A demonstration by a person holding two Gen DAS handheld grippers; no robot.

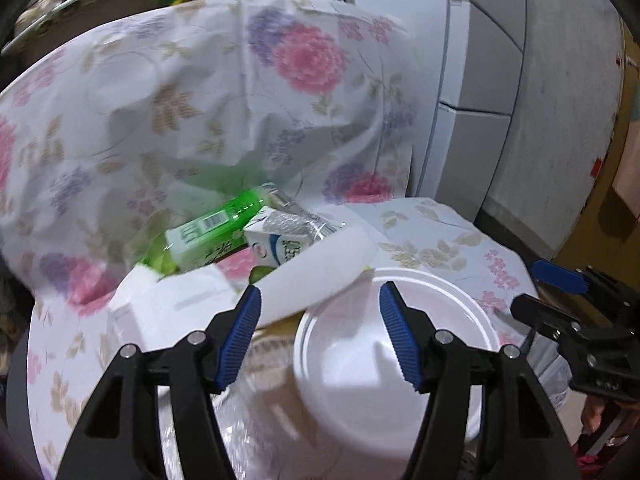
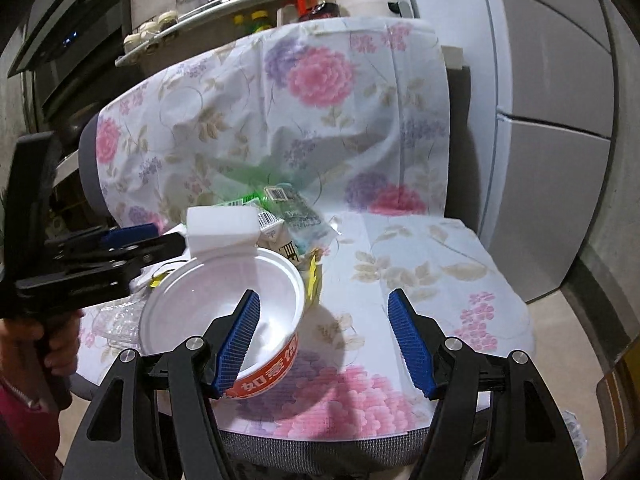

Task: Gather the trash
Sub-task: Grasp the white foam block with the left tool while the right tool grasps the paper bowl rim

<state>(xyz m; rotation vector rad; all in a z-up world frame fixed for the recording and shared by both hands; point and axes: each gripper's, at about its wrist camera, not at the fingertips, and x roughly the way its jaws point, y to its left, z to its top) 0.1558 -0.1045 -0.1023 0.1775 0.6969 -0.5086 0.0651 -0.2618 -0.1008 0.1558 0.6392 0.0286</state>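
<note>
Nearest, the left gripper (image 1: 320,332) hangs with jaws open and empty over the white noodle bowl (image 1: 384,364); the right gripper (image 2: 324,340), jaws likewise open and empty, straddles the bowl's near rim. The trash is heaped on the chair's floral cover (image 2: 420,256) — foam box (image 2: 222,226), milk carton (image 1: 276,246), green bottle (image 1: 216,228) behind. To the right the seat is bare, its edge curving near; the draped backrest closes the far side.
</note>
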